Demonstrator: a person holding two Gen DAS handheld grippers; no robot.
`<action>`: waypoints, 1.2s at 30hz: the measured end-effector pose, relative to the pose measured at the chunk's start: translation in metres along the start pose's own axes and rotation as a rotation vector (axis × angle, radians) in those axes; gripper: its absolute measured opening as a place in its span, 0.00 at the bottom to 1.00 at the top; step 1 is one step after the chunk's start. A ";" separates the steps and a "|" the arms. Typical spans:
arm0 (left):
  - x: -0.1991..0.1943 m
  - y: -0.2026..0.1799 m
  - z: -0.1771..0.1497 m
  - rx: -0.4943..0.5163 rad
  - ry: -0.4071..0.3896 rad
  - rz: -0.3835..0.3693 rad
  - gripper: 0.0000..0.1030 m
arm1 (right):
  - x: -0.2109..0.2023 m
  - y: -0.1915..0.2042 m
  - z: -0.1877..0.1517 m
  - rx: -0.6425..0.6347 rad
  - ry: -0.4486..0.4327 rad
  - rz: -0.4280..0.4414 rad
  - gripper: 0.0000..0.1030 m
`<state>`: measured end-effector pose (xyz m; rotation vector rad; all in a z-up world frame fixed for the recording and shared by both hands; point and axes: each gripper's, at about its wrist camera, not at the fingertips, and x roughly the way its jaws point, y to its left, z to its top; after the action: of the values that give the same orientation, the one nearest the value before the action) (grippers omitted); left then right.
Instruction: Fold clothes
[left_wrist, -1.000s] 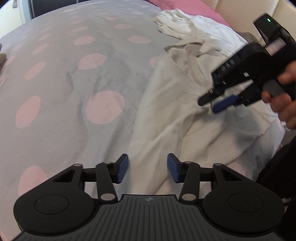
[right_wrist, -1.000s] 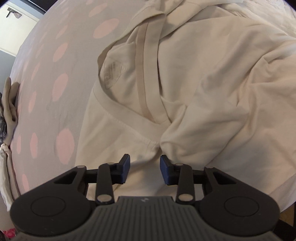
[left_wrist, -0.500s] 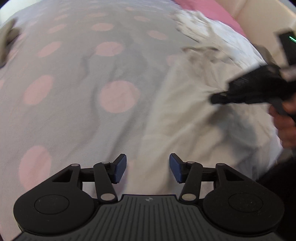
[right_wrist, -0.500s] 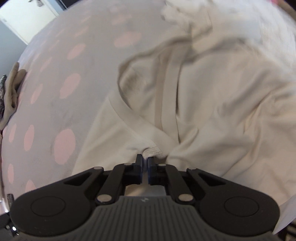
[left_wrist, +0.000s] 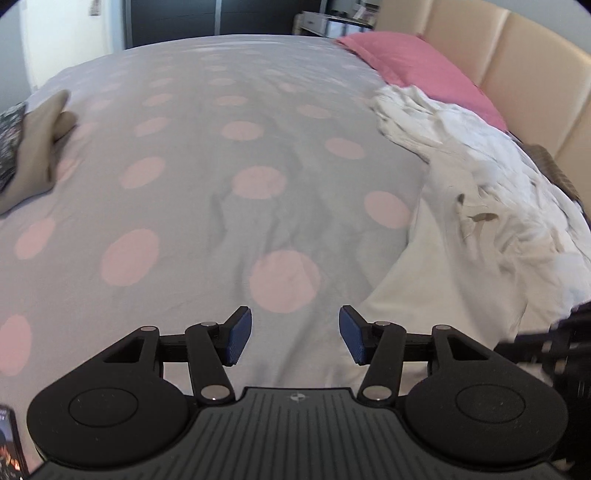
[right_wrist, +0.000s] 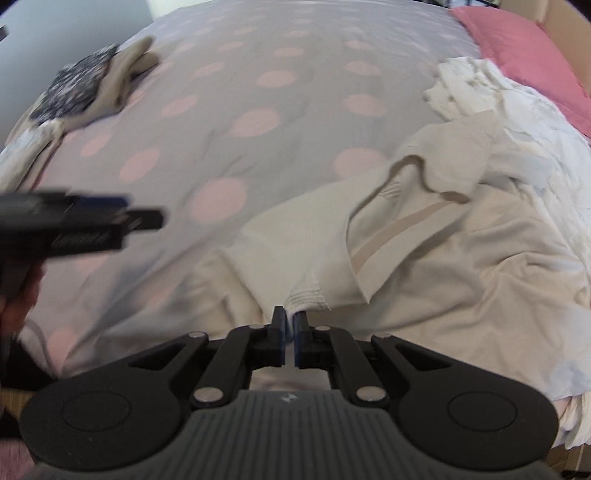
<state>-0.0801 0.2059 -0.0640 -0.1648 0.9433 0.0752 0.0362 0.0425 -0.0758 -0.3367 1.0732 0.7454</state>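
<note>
A cream T-shirt (right_wrist: 461, 258) lies crumpled on the right side of the bed, collar turned open. My right gripper (right_wrist: 294, 323) is shut on a bunched seam of the shirt at its near edge. In the left wrist view the same shirt (left_wrist: 436, 266) lies to the right. My left gripper (left_wrist: 295, 334) is open and empty above the spotted cover, left of the shirt's edge. It also shows blurred at the left of the right wrist view (right_wrist: 85, 221).
The bed has a grey cover with pink dots (left_wrist: 221, 177). A pile of white laundry (left_wrist: 480, 147) and a pink pillow (left_wrist: 417, 62) lie at the far right by the beige headboard (left_wrist: 524, 74). Folded clothes (right_wrist: 92, 85) sit at the far left.
My right gripper closed on the shirt's seam and pulled it back toward me. My left gripper swung left, off the shirt, and stays open.
</note>
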 end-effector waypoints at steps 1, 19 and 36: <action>0.000 -0.004 0.001 0.023 0.005 -0.009 0.49 | -0.003 0.010 -0.008 -0.032 0.003 0.023 0.04; -0.004 -0.064 -0.026 0.293 0.080 -0.137 0.50 | 0.009 0.040 -0.054 -0.076 0.246 0.135 0.15; 0.009 -0.069 -0.014 0.332 0.065 -0.147 0.50 | 0.001 -0.110 0.045 0.270 0.092 -0.190 0.56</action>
<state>-0.0764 0.1352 -0.0715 0.0712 0.9925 -0.2231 0.1427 -0.0088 -0.0664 -0.2386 1.1945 0.4127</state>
